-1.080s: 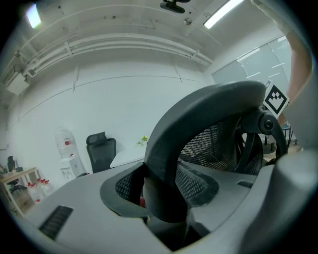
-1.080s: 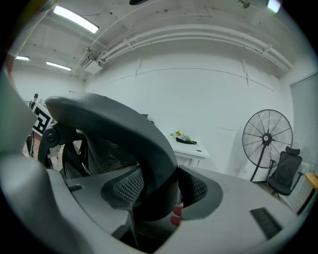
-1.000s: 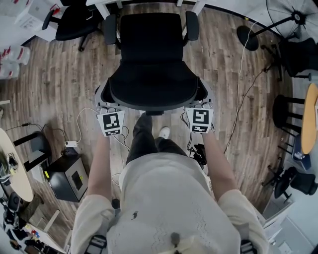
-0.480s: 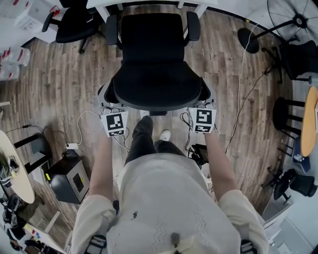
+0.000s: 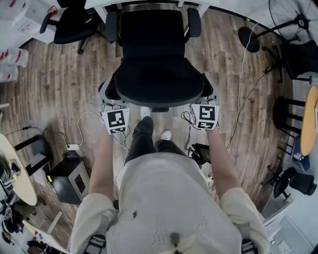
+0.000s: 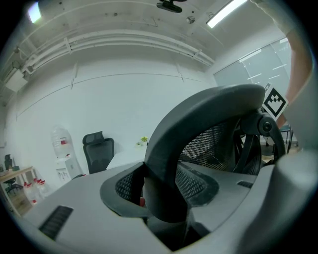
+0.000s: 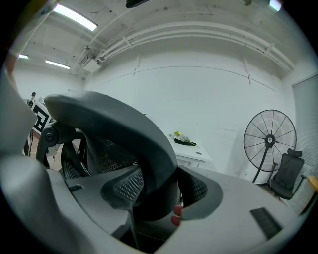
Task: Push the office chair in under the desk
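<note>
Ceiling strip lights (image 7: 74, 17) give bright, sharp, fisheye-warped views.

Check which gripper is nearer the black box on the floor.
Left: left gripper grips the chair back on the side facing the black box; right gripper grips the far side.

Person (image 5: 174, 208) wore a cream short-sleeved top (image 5: 149, 188), dark trousers (image 5: 141, 141) and white shoes (image 5: 164, 133); the grey left gripper (image 6: 164, 193) and right gripper (image 7: 159, 193) bore black-and-white marker cubes (image 5: 115, 121).

Office workroom.
At the top edge a white desk (image 5: 102, 4), office chair (image 5: 154, 69) before it; another chair (image 5: 74, 22) upper left, pedestal fan (image 5: 297, 17) upper right, plank floor (image 5: 64, 84).
</note>
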A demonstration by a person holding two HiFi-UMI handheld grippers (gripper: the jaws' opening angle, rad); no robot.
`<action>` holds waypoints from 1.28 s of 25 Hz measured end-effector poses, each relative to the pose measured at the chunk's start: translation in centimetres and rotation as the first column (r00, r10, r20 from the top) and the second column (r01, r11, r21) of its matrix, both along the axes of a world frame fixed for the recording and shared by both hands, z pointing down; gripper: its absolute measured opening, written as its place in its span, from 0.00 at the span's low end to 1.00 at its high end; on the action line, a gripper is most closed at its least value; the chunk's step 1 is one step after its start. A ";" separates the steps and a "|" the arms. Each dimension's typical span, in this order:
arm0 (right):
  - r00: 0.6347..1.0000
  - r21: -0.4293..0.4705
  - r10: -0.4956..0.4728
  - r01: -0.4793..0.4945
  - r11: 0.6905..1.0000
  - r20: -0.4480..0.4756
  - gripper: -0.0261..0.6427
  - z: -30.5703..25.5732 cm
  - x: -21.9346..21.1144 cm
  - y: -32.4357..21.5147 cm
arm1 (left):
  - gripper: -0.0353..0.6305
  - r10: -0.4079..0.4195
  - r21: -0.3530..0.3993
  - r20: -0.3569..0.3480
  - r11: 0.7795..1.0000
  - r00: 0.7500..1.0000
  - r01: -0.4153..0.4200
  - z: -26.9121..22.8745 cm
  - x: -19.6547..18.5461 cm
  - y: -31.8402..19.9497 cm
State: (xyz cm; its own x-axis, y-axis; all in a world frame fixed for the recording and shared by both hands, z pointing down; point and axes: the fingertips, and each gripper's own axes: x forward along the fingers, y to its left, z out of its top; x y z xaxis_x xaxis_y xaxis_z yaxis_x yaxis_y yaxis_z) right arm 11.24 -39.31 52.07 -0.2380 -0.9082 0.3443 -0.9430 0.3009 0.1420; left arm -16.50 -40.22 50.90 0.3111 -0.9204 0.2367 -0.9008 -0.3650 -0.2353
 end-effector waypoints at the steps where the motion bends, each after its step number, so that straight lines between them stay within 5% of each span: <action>1: 1.000 -0.001 0.000 0.000 1.000 0.000 0.38 0.0 0.0 -0.5 | 0.37 0.000 0.000 0.000 1.000 1.000 0.000 0.0 0.0 -0.5; 32: 1.000 0.002 0.028 -0.028 1.000 -0.005 0.38 -1.0 -2.3 -10.6 | 0.37 0.023 0.006 0.002 1.000 1.000 -0.023 -0.9 -2.2 -11.0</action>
State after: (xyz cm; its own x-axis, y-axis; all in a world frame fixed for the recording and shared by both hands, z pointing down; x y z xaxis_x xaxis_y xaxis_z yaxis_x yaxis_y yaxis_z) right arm 8.94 -49.87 51.08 -0.2104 -0.9150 0.3441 -0.9503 0.2740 0.1475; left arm -18.71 -51.25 49.97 0.3315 -0.9145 0.2318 -0.8920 -0.3838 -0.2388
